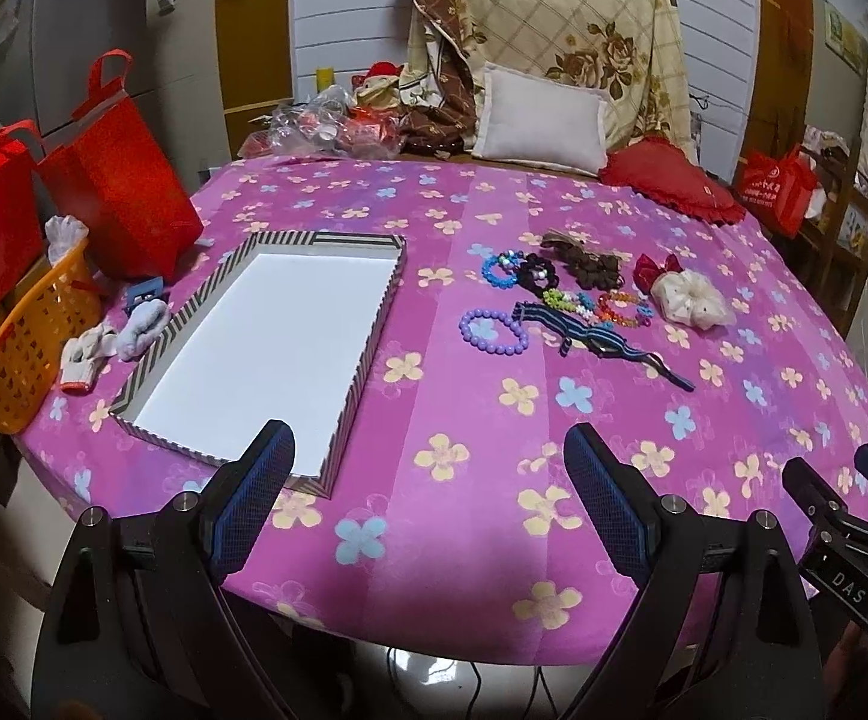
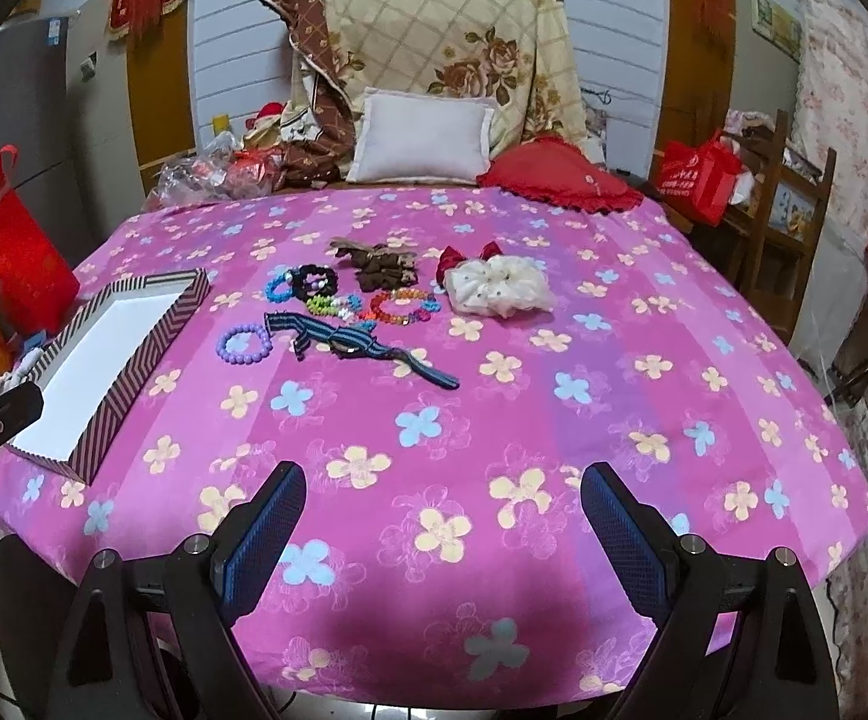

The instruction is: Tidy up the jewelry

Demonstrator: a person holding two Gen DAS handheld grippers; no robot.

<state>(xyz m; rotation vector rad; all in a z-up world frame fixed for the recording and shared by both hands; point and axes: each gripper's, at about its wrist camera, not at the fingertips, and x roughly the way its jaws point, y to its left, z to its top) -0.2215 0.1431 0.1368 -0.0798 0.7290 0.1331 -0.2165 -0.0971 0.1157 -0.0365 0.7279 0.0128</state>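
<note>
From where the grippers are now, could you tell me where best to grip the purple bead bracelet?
Grip the purple bead bracelet at its near arc, coming down from above with one finger inside the ring and one outside. It lies flat as an open loop, apart from the striped band on its right, so the near-left side looks clearest.

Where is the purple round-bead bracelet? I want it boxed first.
In both views, the purple round-bead bracelet lies on the floral tablecloth, between the striped box and striped fabric band.

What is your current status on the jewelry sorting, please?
Left gripper and right gripper open, holding nothing. Striped tray empty; purple bracelet and other pieces lie clustered on the tablecloth. Path unobstructed.
</note>
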